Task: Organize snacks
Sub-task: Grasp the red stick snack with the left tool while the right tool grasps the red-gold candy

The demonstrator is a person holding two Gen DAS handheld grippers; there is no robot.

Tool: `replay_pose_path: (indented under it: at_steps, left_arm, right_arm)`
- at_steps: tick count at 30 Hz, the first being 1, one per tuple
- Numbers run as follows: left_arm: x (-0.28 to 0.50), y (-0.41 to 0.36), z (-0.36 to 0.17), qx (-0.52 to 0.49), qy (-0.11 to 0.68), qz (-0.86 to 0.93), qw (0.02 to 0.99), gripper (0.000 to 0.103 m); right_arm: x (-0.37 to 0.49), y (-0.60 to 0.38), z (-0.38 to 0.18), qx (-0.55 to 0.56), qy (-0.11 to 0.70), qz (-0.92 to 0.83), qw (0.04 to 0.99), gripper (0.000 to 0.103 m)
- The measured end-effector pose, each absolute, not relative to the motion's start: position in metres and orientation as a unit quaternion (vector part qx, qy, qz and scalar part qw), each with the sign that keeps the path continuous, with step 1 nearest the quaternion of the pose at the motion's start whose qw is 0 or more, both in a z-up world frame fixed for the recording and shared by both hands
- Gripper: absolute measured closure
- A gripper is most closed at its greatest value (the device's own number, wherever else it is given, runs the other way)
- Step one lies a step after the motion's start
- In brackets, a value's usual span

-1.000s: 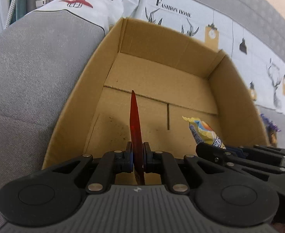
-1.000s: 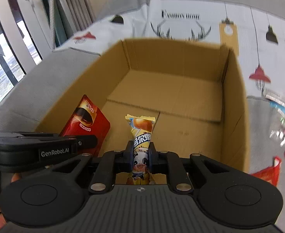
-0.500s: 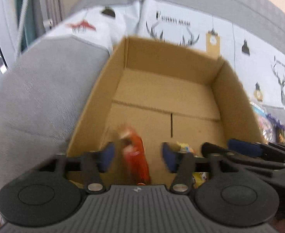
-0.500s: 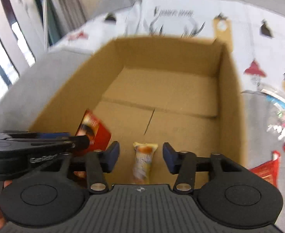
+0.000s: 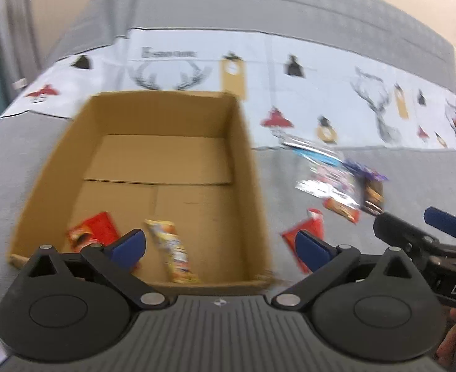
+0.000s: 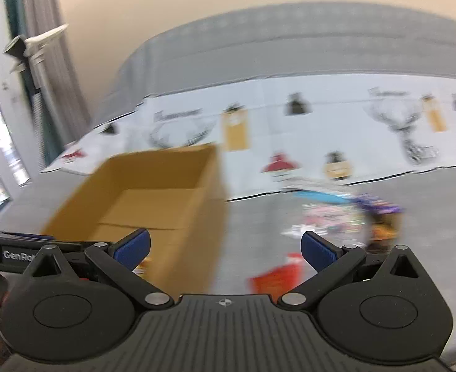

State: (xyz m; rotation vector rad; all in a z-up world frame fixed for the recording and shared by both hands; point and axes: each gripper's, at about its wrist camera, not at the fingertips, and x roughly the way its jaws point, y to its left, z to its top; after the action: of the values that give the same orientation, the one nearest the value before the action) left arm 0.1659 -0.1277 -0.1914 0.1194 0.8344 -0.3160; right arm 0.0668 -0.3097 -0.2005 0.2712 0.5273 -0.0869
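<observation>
An open cardboard box stands on the grey sofa; it also shows in the right wrist view. A red snack pack and a yellow snack pack lie on its floor near the front wall. My left gripper is open and empty above the box's near right corner. My right gripper is open and empty, right of the box; it shows in the left wrist view. A red packet lies on the sofa beside the box, also in the right wrist view.
A pile of loose snack packets lies on the seat to the right of the box, blurred in the right wrist view. A printed white cloth covers the sofa back. A window and curtain are at the left.
Both grippers opened and let go: the red pack and the yellow pack now lie in the box. Both grippers pulled back, rose and swung to the right.
</observation>
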Motion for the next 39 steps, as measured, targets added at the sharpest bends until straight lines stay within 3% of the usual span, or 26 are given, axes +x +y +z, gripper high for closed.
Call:
replay_pose_path:
  at_steps: [7,10,12,15,21,24,28,31,32,33,39]
  left_arm:
    - [0.149,-0.194,-0.204,0.069,0.403,-0.220,0.885,0.001]
    - [0.147,-0.213,-0.221,0.073,0.410,-0.236,0.878,0.011]
    - [0.151,-0.224,-0.238,0.074,0.418,-0.234,0.875,0.028]
    - [0.163,-0.238,-0.265,0.071,0.442,-0.240,0.861,0.036]
    - [0.199,-0.252,-0.314,0.049,0.472,-0.232,0.849,0.037]
    - [0.225,-0.250,-0.337,0.011,0.501,-0.206,0.841,0.037]
    - [0.242,-0.249,-0.351,0.012,0.490,-0.188,0.851,0.043]
    - [0.243,-0.250,-0.353,0.041,0.468,-0.182,0.864,0.069]
    - [0.245,-0.248,-0.353,0.040,0.467,-0.177,0.865,0.089]
    - [0.247,-0.246,-0.353,0.038,0.468,-0.179,0.864,0.095]
    - [0.255,-0.250,-0.348,0.039,0.456,-0.196,0.867,0.095]
  right_arm:
    - [0.035,-0.382,-0.246,0.204,0.307,-0.081,0.926,0.000]
    - [0.027,-0.396,-0.264,0.208,0.295,-0.095,0.928,0.000]
    - [0.027,-0.402,-0.276,0.194,0.297,-0.102,0.929,0.000]
    - [0.031,-0.414,-0.289,0.182,0.317,-0.104,0.925,0.000]
    - [0.047,-0.444,-0.294,0.260,0.283,-0.065,0.921,0.002]
    - [0.065,-0.443,-0.294,0.247,0.295,-0.045,0.922,0.013]
    - [0.087,-0.438,-0.309,0.238,0.326,-0.034,0.914,0.056]
    - [0.099,-0.438,-0.320,0.237,0.345,-0.030,0.907,0.056]
    - [0.102,-0.439,-0.322,0.236,0.350,-0.031,0.906,0.056]
    - [0.106,-0.440,-0.324,0.231,0.353,-0.030,0.906,0.056]
    - [0.151,-0.444,-0.326,0.162,0.355,0.003,0.921,0.055]
